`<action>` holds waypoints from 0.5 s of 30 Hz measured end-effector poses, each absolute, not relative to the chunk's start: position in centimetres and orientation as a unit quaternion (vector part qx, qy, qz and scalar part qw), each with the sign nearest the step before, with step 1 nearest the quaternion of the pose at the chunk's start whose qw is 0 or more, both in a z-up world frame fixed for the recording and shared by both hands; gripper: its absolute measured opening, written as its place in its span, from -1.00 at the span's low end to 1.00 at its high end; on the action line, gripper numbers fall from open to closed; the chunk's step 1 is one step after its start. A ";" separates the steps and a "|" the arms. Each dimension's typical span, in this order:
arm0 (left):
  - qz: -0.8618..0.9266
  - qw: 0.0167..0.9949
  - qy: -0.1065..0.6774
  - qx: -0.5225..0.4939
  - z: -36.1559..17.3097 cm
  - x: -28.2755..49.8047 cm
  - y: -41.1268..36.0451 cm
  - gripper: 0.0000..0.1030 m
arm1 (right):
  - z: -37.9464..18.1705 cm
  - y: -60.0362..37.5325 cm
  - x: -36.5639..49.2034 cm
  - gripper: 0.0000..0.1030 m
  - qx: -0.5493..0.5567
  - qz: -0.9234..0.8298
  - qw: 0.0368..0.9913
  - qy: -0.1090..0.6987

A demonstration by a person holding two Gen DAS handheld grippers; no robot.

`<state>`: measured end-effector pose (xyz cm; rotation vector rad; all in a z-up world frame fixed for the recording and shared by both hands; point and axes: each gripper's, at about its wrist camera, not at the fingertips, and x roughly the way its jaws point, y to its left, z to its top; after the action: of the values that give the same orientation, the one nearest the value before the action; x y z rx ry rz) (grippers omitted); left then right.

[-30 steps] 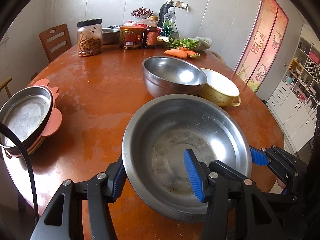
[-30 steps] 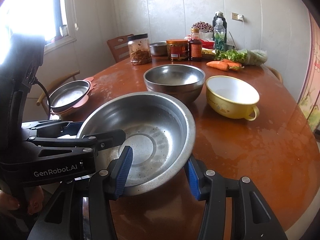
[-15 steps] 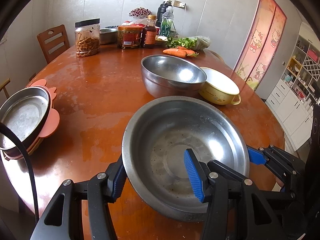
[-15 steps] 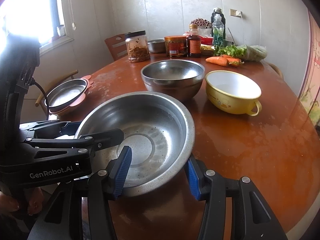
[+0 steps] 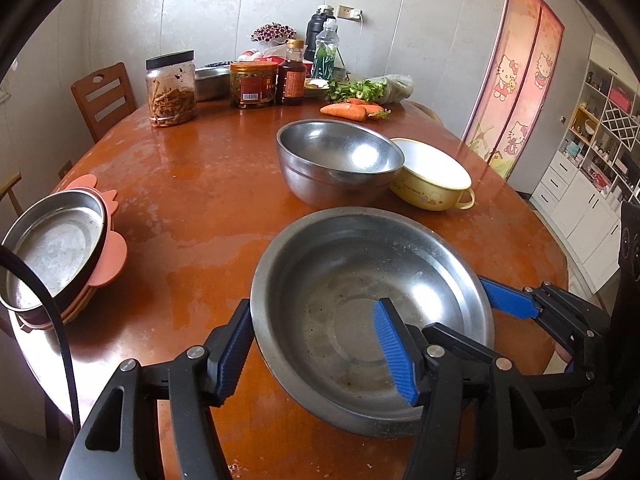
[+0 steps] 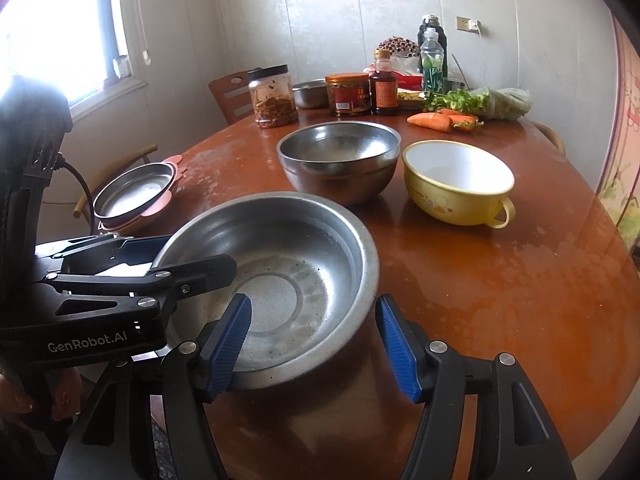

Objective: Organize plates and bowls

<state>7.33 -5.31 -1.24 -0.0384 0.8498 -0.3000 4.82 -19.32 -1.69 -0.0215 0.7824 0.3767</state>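
Left tongs (image 5: 316, 354) and right tongs (image 6: 314, 344), both spread, straddle opposite rims of the wide basin (image 5: 360, 280) on the surface (image 5: 192, 200); firm grip unclear.

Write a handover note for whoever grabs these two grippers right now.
Left gripper: open, straddling the near-left rim of the wide steel basin.
Right gripper: open, straddling the basin's near-right rim; not clamped.
Basin appears lifted or tilted slightly off the table; I cannot confirm.
Done: steel plate sits on the pink plates at left.
Left: gather the basin, deep steel bowl and yellow bowl.
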 end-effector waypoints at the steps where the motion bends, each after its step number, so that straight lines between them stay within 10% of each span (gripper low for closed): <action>1: -0.144 0.900 0.412 -0.018 -1.2 7.3 -5.3 0.17 | -1.7 -19.4 4.8 0.29 -0.010 0.184 0.907 0.378; 15: -0.122 0.910 0.397 -0.007 -0.3 6.8 -5.0 0.19 | 0.1 -22.0 4.3 0.39 0.033 0.175 0.920 0.348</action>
<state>6.77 -5.04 -0.29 -0.0136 0.8180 -0.2522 4.29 -22.00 0.09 0.0687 0.7151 0.3597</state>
